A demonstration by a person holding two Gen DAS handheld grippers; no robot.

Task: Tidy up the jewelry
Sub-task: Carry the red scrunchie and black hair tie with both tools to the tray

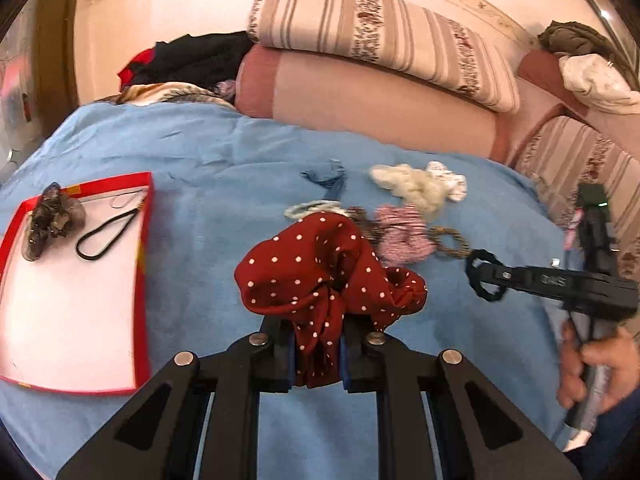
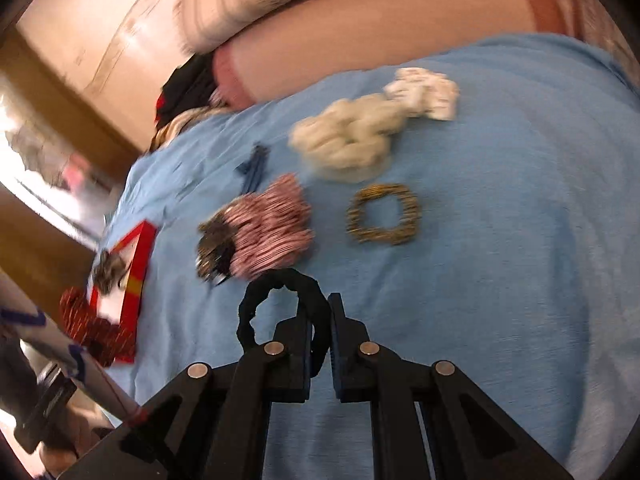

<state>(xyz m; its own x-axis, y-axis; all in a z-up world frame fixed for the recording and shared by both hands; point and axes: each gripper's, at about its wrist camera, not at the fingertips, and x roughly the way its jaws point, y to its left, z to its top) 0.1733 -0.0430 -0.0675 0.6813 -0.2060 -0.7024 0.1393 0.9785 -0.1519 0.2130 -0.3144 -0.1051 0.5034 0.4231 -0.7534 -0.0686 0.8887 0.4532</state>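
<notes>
Left gripper [image 1: 318, 344] clamped on the red polka-dot scrunchie [image 1: 320, 268], pads squeezing a bunched fold of it, the rest of the fabric ballooning out above the fingertips, clear of the blue sheet [image 1: 224, 160]. Right gripper [image 2: 320, 332] pinched tight on the black scrunchie [image 2: 280, 300], one side of the loop nipped between the pads, the open ring hanging off to the left of the fingers. Same black loop seen from the left wrist view at the tip of the right gripper [image 1: 486, 276], lifted off the sheet; behind it a hand [image 1: 596, 364] wrapped around the handle.

Just beyond the jaws, the loose pile on the sheet: pink striped scrunchie [image 2: 276, 228] with a dark brownish one [image 2: 214, 248] touching its left edge, gold-brown braided ring [image 2: 382, 214] just beside it on the right, lying flat and alone. Farther back, cream fluffy scrunchie [image 2: 348, 140] touching a white patterned one [image 2: 424, 94]. Blue bow-like piece [image 2: 254, 168] off to the left of those. Pale thin hair tie [image 1: 308, 208] peeking out behind the red scrunchie in the left wrist view.

Out at the left edge, red-rimmed shallow box [image 1: 80, 320] with white floor, resting on the sheet. Inside, near its far end: a sheer dark scrunchie [image 1: 52, 220] and a thin black elastic loop [image 1: 106, 236] just beside it.

Behind everything, pink bolster [image 1: 360, 108] with a striped pillow [image 1: 380, 36] stacked on top.
</notes>
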